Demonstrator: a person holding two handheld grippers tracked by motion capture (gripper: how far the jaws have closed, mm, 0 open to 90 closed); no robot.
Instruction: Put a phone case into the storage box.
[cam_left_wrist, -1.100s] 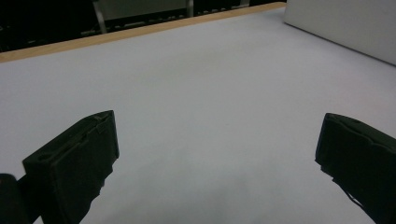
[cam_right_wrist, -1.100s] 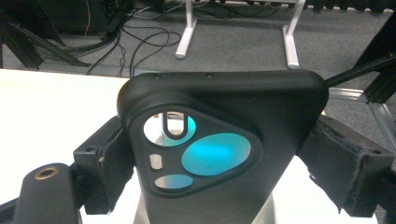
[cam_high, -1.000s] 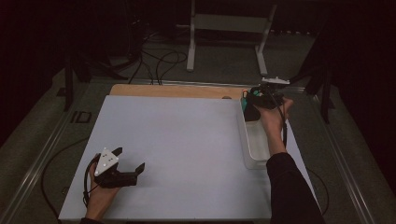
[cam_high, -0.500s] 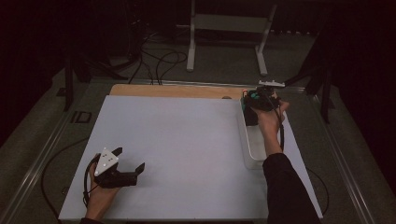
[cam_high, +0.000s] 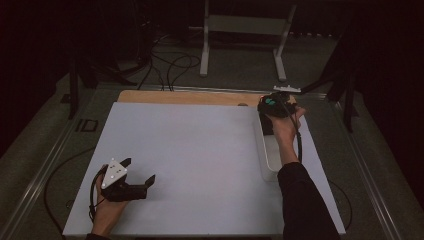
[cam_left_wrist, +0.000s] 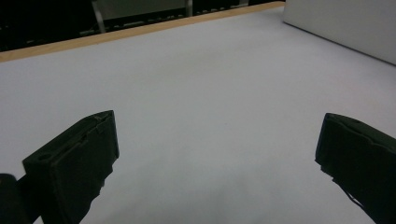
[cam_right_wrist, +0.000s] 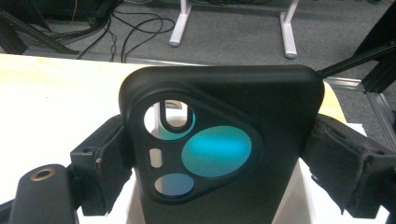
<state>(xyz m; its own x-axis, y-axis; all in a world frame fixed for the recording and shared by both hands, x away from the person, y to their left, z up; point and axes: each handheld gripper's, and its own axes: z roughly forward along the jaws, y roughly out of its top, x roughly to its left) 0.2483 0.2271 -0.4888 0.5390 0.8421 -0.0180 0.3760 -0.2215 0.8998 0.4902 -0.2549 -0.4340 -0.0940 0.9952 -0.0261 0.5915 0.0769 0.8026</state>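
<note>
Your right gripper (cam_high: 274, 106) sits at about two o'clock on the white table sheet (cam_high: 200, 150), above the far end of the long white rectangular tray (cam_high: 265, 150) that runs along the sheet's right edge. Its jaws are clamped on the two sides of a black rubbery phone case with a triangular camera cut-out (cam_right_wrist: 219, 149); in the right gripper view the case stands upright between them, teal showing through its round openings. Your right hand (cam_high: 285, 127) grips the tool from behind.

Your left gripper (cam_high: 135, 176) rests low at about seven o'clock on the sheet, in your left hand (cam_high: 107, 207), well apart from the tray. Its jaws stand wide apart, with nothing but bare white surface between them in the left gripper view.
</note>
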